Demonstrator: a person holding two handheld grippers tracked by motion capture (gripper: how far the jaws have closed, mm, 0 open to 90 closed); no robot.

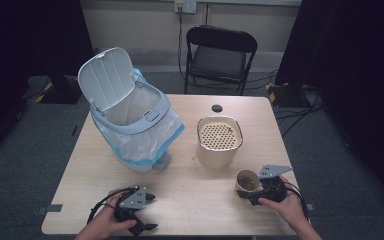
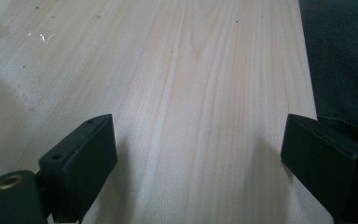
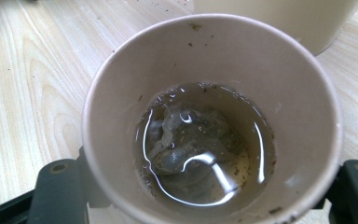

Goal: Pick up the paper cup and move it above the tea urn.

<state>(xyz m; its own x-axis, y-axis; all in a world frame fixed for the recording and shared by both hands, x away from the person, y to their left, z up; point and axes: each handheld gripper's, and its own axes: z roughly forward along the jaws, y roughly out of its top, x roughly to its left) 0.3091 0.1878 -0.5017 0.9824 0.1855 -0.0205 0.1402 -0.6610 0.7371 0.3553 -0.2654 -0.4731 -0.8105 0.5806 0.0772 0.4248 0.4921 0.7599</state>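
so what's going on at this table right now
A person sits at a light wooden table with a claw in each hand. The right claw has its jaws on either side of a tan paper cup that holds murky liquid and a soggy tea bag. The left claw rests open on the table, holding nothing. Beyond the cup stand a cream container with a perforated strainer top and an open white lidded bin lined with a plastic bag.

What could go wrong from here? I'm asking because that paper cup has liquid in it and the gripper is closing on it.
The right gripper has its jaws either side of the paper cup, which holds brownish liquid and a tea bag. Squeezing too hard could buckle the thin wall and slop liquid onto the table. The cup also stands near the table's front edge, so a nudge might tip it off.
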